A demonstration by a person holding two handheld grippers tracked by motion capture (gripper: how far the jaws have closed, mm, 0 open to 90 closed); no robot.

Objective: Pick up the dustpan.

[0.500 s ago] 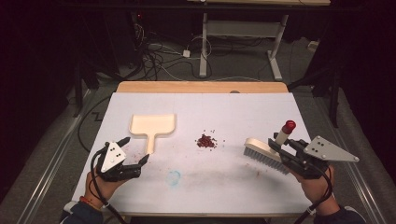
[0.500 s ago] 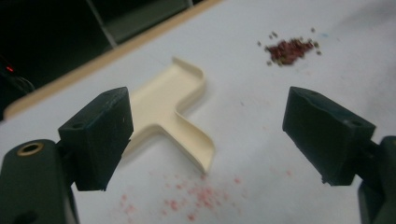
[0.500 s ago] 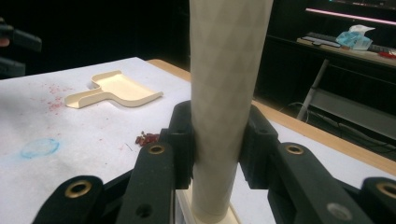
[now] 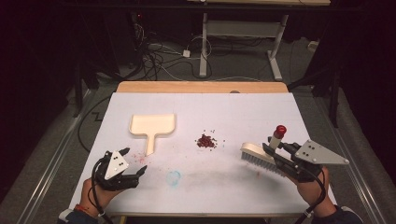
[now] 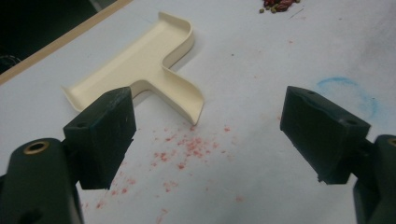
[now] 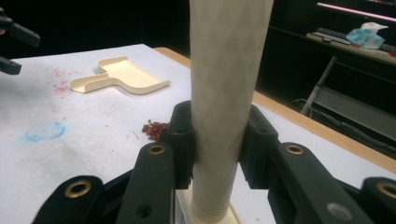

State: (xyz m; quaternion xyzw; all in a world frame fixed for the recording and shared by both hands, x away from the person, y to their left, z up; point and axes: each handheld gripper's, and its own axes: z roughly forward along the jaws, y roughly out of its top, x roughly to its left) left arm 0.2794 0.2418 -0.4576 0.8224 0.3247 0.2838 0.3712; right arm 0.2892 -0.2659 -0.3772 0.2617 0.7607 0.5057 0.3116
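A cream dustpan (image 4: 153,125) lies flat at the table's left middle, its handle pointing toward me. My left gripper (image 4: 134,160) hovers open just short of that handle's end, a little to its left. In the left gripper view the gripper (image 5: 210,116) has nothing between its jaws, and the dustpan (image 5: 140,70) lies ahead. A small pile of dark red bits (image 4: 205,141) sits mid-table. At the right, my right gripper (image 4: 276,148) is shut on the handle of a cream brush (image 4: 254,156), which has a red tip. The brush handle (image 6: 224,93) stands upright between that gripper's (image 6: 217,140) jaws.
The white table top (image 4: 233,112) carries a faint blue ring mark (image 4: 173,178) near the front and pink specks (image 5: 187,149) by the dustpan handle. A wooden edge (image 4: 201,87) runs along the far side. Beyond it are desk legs and cables on the floor.
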